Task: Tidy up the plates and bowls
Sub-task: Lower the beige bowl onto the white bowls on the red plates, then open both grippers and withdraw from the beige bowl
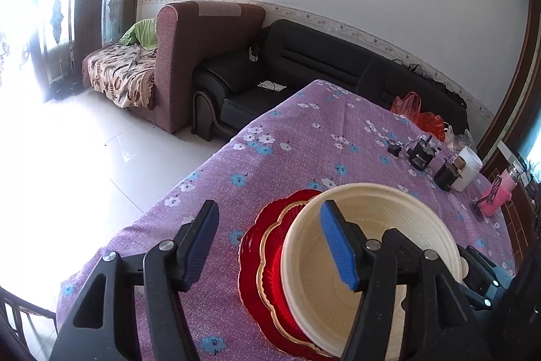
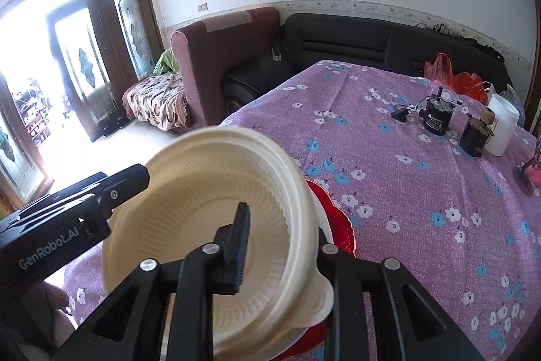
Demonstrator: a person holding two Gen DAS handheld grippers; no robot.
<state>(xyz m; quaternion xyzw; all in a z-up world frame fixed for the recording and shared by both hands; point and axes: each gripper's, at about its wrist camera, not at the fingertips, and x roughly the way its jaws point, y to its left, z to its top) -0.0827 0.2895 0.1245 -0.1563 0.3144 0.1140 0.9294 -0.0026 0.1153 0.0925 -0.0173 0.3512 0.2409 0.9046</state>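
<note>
Nearest the right wrist camera, the right gripper point(image 2: 280, 246) stood with its jaws partly apart around the near wall of a cream bowl point(image 2: 203, 192): 1 blue-padded finger point(image 2: 238, 246) sat inside the bowl, the other was hidden behind the rim, and whether the pads pressed the wall could not be told. The bowl was tilted and lay over a red plate point(image 2: 338, 219) with a gold scalloped edge, on the purple flowered tablecloth point(image 2: 405, 192). In the left wrist view the left gripper point(image 1: 270, 242) had its jaws wide apart and gripped nothing; its right finger point(image 1: 338, 246) hung over the bowl point(image 1: 389, 219), its left one over bare cloth beside the plate point(image 1: 257, 246). Farther back on the table stood 2 black cylinders point(image 2: 436, 117), a white cup point(image 2: 503, 124) and a red plastic bag point(image 2: 453, 73). Beyond them were a black sofa point(image 2: 355, 43) and a maroon armchair point(image 2: 219, 56) against the wall.
</note>
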